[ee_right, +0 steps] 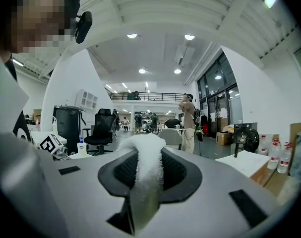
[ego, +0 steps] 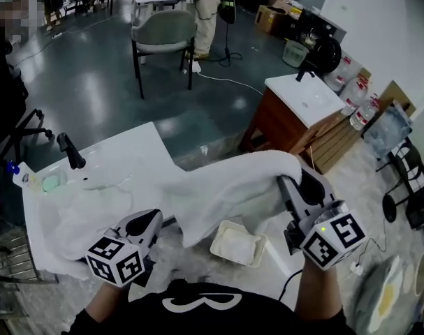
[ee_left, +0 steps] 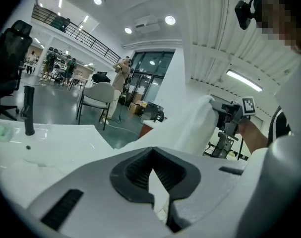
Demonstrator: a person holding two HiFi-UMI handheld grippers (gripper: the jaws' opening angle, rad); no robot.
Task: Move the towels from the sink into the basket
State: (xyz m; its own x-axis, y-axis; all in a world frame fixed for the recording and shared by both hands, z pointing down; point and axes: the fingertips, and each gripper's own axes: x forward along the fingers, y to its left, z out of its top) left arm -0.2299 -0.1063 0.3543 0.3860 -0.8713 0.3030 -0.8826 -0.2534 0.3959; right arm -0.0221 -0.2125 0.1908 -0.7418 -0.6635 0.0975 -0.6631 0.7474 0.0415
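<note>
Head view: white towel [ego: 218, 187] stretching from sink [ego: 121, 152] at left toward right; left tongs [ego: 150, 220] clenching its near edge, right tongs [ego: 297, 181] clenching its right end. Bottles [ego: 358, 93] far right bearing labels too small for reading.

White sink counter [ego: 138, 149], left of centre: flat glossy top, long side running left to right. Black faucet [ego: 70, 151] stands on it toward the far left. Small blue-capped bottle [ego: 17, 173] at the left edge, with a pale green object [ego: 51, 183] just beside it, kind unclear. White towel [ego: 218, 187] lies over the near part of the top, its right end raised clear past the counter's right edge.

Floor [ego: 93, 82]: dark and glossy far, pale and mottled near. On it: white basket [ego: 237, 243] near, right of the counter; wooden vanity [ego: 281, 124] with white top, far right; grey chair [ego: 163, 37], far.
</note>
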